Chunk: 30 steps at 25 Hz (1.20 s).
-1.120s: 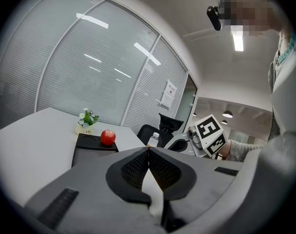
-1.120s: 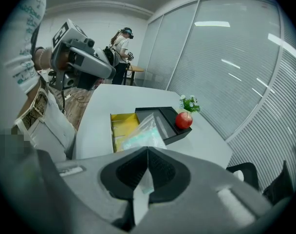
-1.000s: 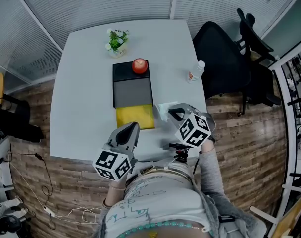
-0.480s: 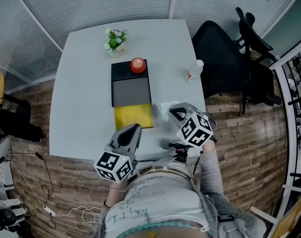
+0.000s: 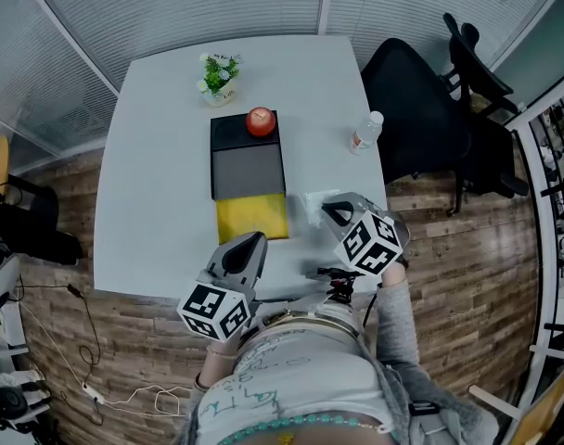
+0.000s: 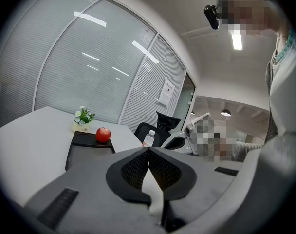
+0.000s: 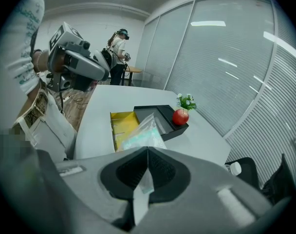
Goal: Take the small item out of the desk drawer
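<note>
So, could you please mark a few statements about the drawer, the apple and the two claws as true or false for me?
1. The yellow drawer is pulled open. True.
2. The right claw is empty. False: it is shut on a clear plastic bag.
3. The apple sits on top of the black organiser. True.
4. The water bottle lies inside the drawer. False: it stands on the table, to the right of the organiser.
5. The left claw grips the plant. False: its jaws are together on nothing, and the plant stands at the far end of the table.
</note>
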Each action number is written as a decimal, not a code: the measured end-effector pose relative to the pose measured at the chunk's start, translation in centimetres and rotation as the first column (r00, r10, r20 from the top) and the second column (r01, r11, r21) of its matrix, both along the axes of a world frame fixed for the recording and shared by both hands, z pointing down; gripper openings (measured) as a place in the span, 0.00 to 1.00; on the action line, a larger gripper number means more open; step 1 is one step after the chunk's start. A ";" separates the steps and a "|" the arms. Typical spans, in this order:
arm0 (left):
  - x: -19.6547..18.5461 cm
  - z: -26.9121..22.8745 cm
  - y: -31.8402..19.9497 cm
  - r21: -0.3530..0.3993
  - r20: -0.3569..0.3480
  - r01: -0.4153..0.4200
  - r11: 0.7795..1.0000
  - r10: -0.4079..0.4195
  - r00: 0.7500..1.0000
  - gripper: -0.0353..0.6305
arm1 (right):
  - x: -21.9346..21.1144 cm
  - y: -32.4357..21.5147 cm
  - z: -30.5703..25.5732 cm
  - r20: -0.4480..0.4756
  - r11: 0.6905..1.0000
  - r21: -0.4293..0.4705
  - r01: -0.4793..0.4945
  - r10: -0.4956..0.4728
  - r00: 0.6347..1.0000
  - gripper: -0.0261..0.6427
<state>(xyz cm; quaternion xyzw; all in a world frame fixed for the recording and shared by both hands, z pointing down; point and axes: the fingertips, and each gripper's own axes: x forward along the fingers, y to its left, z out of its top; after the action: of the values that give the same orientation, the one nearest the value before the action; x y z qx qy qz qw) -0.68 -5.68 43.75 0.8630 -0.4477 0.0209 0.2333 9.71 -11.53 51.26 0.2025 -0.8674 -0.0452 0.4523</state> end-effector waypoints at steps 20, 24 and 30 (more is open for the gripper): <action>0.0 0.3 -0.3 -0.007 0.001 -0.015 1.000 0.015 1.000 0.05 | 0.9 -0.5 0.9 -0.018 0.999 -0.018 -0.028 0.028 0.999 0.04; 0.1 0.5 -0.2 -0.013 0.000 -0.018 1.000 0.018 1.000 0.05 | 1.0 -0.5 1.6 -0.027 0.999 -0.026 -0.024 0.023 0.999 0.04; 0.0 0.8 -0.2 -0.022 -0.006 -0.023 0.999 0.023 1.000 0.05 | 0.7 -0.4 2.9 -0.044 0.999 -0.044 -0.014 0.012 0.999 0.04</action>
<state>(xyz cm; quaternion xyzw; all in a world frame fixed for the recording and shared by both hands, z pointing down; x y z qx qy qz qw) -0.72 -5.83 44.53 0.8654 -0.4369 0.0259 0.2441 10.38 -11.95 54.16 0.1972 -0.8566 -0.0273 0.4760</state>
